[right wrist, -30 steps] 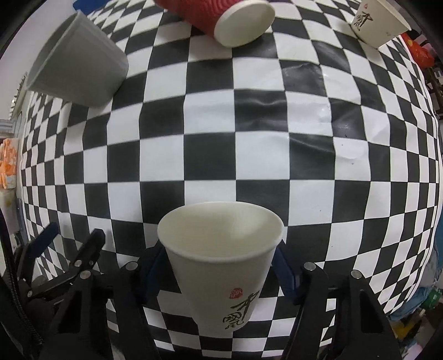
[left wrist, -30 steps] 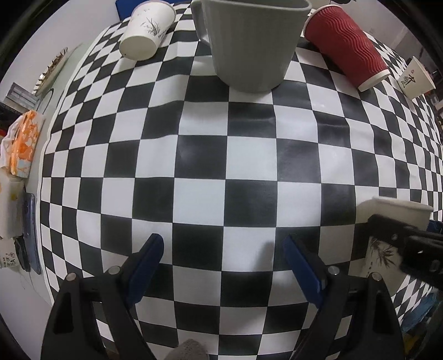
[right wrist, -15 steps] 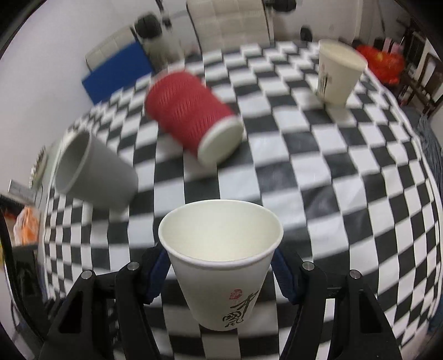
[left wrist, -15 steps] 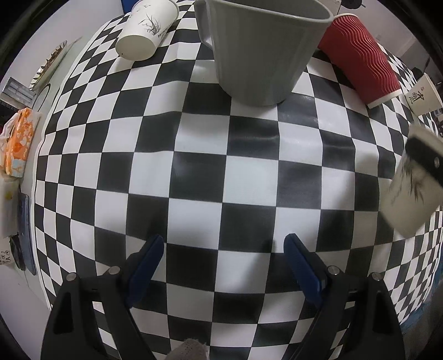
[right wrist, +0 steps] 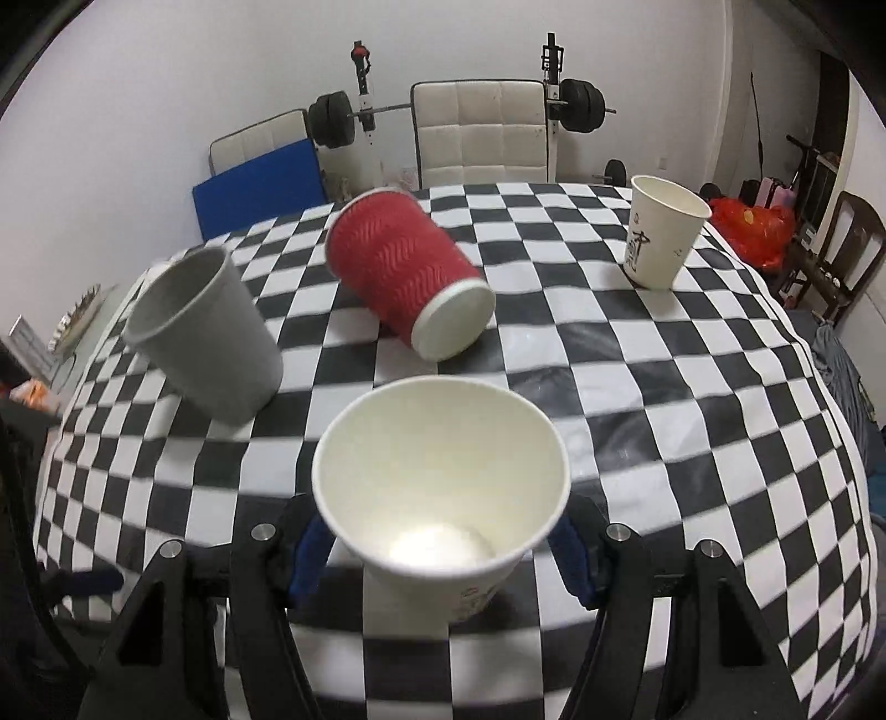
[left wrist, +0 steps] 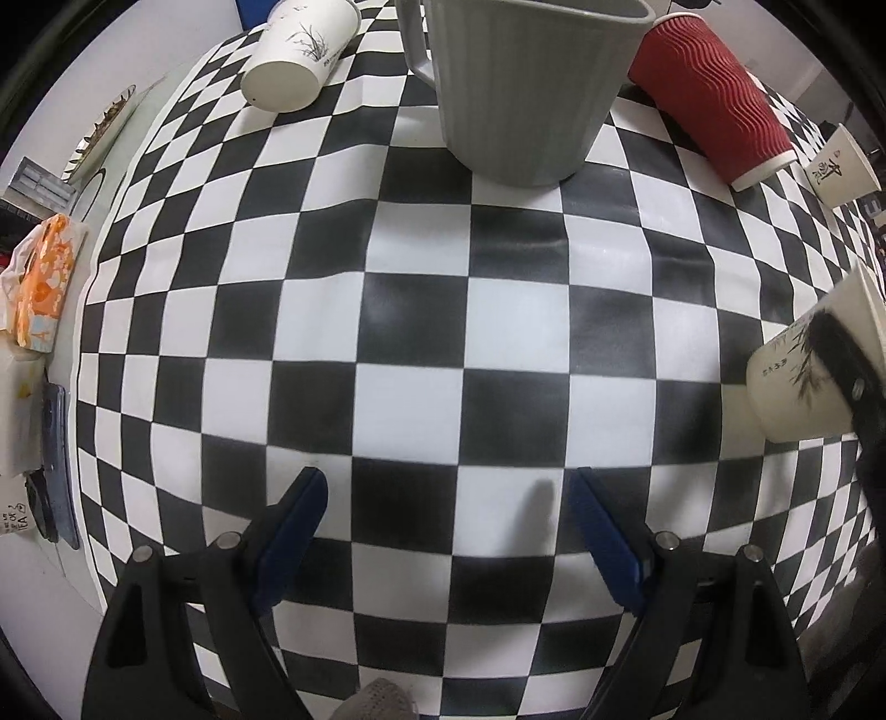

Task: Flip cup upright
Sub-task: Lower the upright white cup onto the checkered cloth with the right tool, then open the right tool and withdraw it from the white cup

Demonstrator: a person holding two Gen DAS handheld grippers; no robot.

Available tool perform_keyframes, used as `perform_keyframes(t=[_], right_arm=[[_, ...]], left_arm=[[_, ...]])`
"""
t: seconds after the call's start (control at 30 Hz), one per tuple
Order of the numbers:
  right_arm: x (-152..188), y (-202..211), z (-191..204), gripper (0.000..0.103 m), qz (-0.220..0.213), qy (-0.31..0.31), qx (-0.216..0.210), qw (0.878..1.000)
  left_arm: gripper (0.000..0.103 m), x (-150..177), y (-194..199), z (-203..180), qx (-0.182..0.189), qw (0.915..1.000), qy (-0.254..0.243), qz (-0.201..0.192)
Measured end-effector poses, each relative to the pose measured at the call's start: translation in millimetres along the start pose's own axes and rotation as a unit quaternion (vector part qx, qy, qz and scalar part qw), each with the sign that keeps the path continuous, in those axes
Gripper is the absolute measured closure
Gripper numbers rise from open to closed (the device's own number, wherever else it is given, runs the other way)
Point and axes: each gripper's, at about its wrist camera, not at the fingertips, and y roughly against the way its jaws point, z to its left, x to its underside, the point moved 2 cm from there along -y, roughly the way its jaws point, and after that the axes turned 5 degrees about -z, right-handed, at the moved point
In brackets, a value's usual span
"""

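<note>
1. Our right gripper [right wrist: 443,545] clamps a white paper cup [right wrist: 440,482] between its blue pads [right wrist: 313,548], above the near edge of the checkered table [right wrist: 664,399]; the cup's mouth faces up and away from us.
2. Our left gripper [left wrist: 446,534] hangs over the cloth with its fingers spread wide and nothing between them.
3. In the left wrist view the held cup [left wrist: 803,382] shows at the right edge, off the cloth.
4. Past mid-table a grey ribbed mug [right wrist: 205,332] stands upright, and a red ripple cup [right wrist: 407,274] lies on its side just right of it.
5. A second white paper cup [right wrist: 662,238] stands upright near the far right corner.
6. Another printed paper cup [left wrist: 302,52] lies on its side toward the far left edge.
</note>
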Motion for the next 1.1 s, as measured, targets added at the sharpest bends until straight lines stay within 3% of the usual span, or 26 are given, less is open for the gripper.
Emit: perform_keyframes(t=[0.2,0.33,0.43,0.67,0.9,1.1], right_arm=[[23.3,11.2,0.8,0.032,0.037,-0.003,0.012,0.999],[30.3,20.7,1.2,0.021,0.044,-0.004,0.022,0.999],[32.5,29.2,1.2,0.019,0.051,-0.01,0.032,0.998],[30.3,64.9,-5.5,0.018,0.05,-0.026,0.061,0.997],[27.8,120.8,-27.5,0.017,0.076,-0.035,0.102,0.991],[26.0,169.9,-51.7,0.017,0.097,-0.035,0.103,0.989]], left_arm=[[0.015,11.7,16.8,10.0,-0.005,0.9998,-0.003,-0.02],[0.015,14.3,33.9,18.2,-0.014,0.9989,-0.001,-0.045],[0.014,17.9,48.4,22.9,-0.02,0.9974,-0.003,-0.069],[0.011,19.1,87.1,-2.1,-0.015,0.993,-0.024,-0.114],[0.005,30.7,127.2,-23.0,0.008,0.9877,-0.034,-0.152],[0.004,54.2,172.8,-42.5,0.009,0.983,-0.029,-0.181]])
